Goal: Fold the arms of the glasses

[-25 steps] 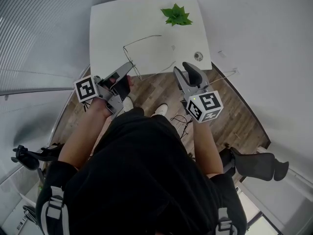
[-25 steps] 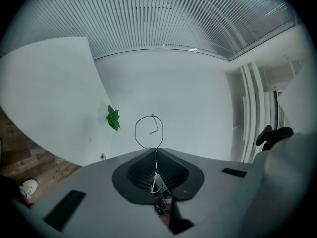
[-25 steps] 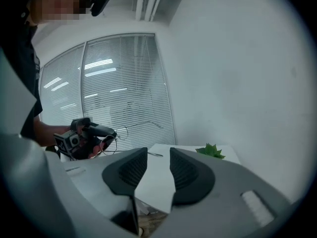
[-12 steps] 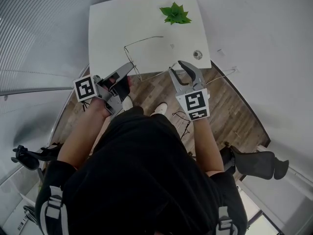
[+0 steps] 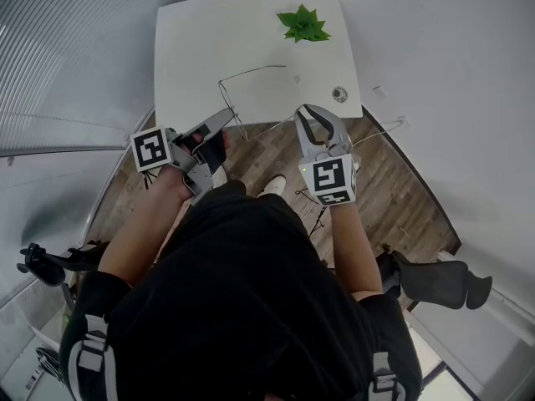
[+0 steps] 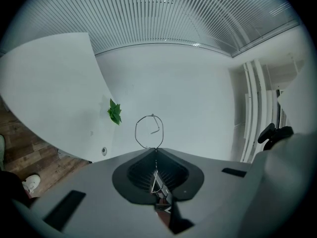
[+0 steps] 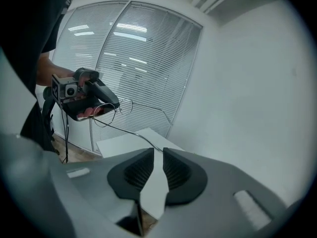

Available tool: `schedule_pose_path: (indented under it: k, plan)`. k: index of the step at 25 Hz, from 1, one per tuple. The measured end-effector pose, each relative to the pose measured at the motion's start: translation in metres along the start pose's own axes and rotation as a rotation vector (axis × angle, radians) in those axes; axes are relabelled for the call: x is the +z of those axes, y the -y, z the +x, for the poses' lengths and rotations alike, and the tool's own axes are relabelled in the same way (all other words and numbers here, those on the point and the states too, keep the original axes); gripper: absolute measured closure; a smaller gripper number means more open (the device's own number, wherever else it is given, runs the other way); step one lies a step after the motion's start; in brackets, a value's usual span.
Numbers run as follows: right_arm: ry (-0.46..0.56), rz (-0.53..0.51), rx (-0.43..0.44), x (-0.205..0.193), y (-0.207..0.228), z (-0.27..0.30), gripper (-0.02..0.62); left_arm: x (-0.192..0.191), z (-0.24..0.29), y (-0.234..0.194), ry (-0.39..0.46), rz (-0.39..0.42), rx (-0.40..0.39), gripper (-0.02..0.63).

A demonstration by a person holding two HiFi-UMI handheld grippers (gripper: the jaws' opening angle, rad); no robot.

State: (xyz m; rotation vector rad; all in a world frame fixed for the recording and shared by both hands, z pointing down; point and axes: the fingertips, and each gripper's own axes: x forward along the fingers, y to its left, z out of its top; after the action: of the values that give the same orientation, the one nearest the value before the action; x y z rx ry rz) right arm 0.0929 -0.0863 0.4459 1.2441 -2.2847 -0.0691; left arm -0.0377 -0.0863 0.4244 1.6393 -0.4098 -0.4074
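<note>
Left gripper: pinched tight on the front of the glasses, by a lens rim. It points level, at the near edge of the table.
Right gripper: its jaws have just been closing and now leave only a narrow slit. The free end of one arm reaches the mouth of the slit; whether the pads touch it cannot be told.
Glasses: thin wire frame, held in the air over the table's near edge. Both arms are unfolded; one stretches out over the table, the other runs across to the right gripper.
Table: white, with a green plant at its far side.
</note>
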Motion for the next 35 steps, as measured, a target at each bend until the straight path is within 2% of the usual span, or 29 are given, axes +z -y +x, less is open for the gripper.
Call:
schedule_pose_path:
  k: [19, 35]
  plan:
    - [0.014, -0.174, -0.01, 0.015, -0.007, 0.011, 0.546, -0.014, 0.009, 0.001, -0.047, -0.023, 0.004, 0.592]
    - [0.037, -0.259, -0.011, 0.027, -0.012, 0.015, 0.554, -0.023, 0.018, 0.007, -0.079, -0.05, -0.014, 0.592]
